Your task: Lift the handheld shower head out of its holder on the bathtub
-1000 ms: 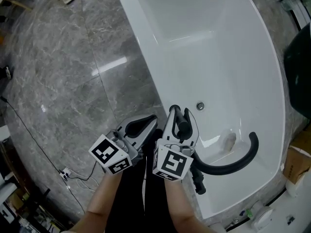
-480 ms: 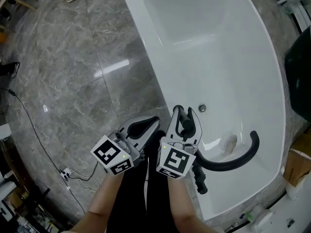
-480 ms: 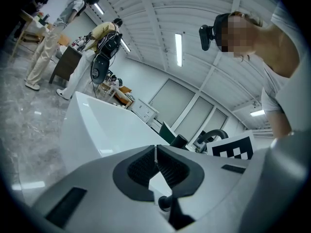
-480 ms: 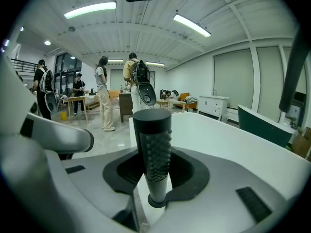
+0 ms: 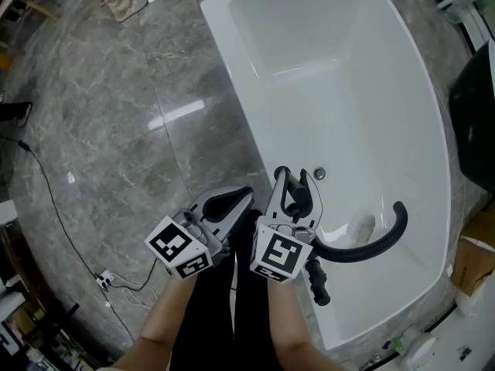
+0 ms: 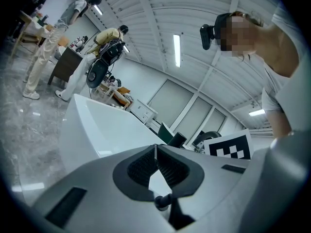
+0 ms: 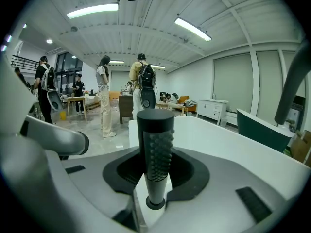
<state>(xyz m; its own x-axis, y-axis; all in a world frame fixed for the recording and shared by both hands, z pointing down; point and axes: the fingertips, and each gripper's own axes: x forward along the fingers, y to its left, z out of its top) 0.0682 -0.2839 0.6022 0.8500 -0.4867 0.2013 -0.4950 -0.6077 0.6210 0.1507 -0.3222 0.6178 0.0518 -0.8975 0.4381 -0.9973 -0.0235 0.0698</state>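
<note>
The right gripper [image 5: 294, 180] is gripping the shower head [image 5: 289, 198] over the near rim of the tub [image 5: 232, 76]. In the right gripper view its jaws are standing partly apart and pressing on both sides of the black, nubbed stick, which is standing upright between them. A thick black tube [image 5: 371, 246] is curving from under that gripper out over the tub's inside and turning up at its end (whether it is a hose or a spout I cannot tell). A black fitting [image 5: 317, 283] is showing at the tub's near rim, just below the right gripper's marker cube. The drain [image 5: 319, 174] is sitting in the tub wall just past the jaw tips. The left gripper [image 5: 241, 194] is hanging just outside the tub's near rim, over the grey floor [image 5: 100, 130]. Its jaws are closed together, holding nothing.
</note>
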